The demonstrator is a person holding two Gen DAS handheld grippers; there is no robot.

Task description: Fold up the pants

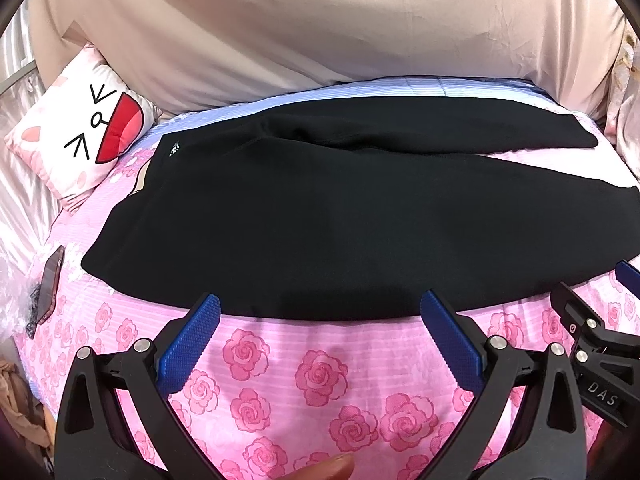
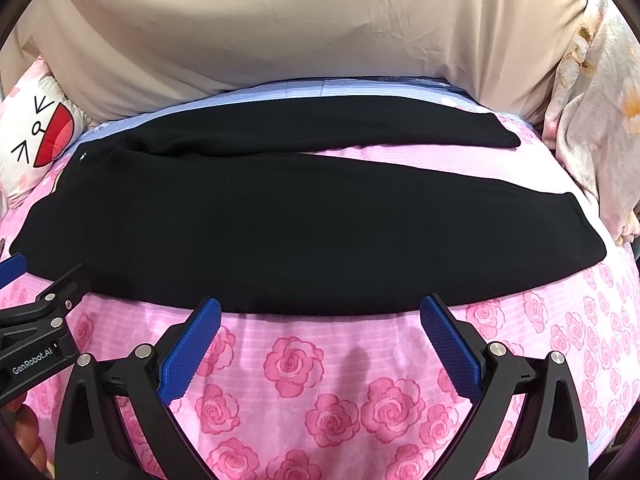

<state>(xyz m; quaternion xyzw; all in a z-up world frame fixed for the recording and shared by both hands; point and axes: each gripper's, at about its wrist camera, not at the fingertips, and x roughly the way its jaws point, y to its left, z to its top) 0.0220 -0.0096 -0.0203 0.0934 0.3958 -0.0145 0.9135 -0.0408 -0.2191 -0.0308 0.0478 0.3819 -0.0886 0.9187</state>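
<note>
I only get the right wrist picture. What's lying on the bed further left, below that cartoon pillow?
Observer: What looks like a phone lies on the pink sheet near the bed's left edge, apart from the pants.
Operator: I see only the side of the other gripper. Is it open?
Observer: Yes. The left gripper is open and holds nothing, and its tips are at the pants' near edge.
Operator: Any sign of the person holding it?
Observer: Only a fingertip, at the bottom of the left wrist view.
</note>
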